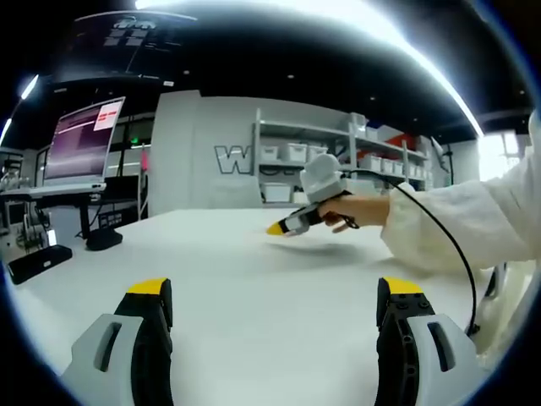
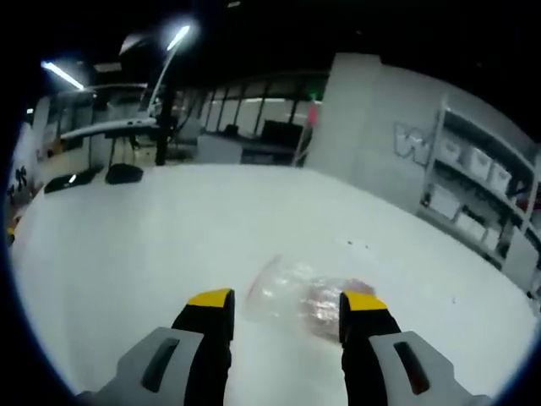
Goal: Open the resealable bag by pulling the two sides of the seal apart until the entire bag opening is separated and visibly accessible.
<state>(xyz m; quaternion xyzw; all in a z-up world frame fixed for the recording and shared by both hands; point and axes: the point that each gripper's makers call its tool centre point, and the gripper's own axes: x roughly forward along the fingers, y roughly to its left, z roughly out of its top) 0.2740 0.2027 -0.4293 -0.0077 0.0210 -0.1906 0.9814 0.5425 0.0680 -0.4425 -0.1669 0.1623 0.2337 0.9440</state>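
Grey, yellow-tipped left gripper, jaws apart, above the white table; the hand-held right gripper at its far edge.

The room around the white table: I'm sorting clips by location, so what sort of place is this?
Probably a lab or workshop, not a home. Shelves stacked with white storage bins line the back wall, a monitor stands on a raised desk, and the big bare white table holds just a clear bag.

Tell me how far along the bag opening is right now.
Nothing looks done yet: the clear resealable bag lies flat on the white table, not gripped. In hand: the right gripper hovers open just over it. The left gripper waits open, away from it. Left: grip both sides of the seal and pull them apart.
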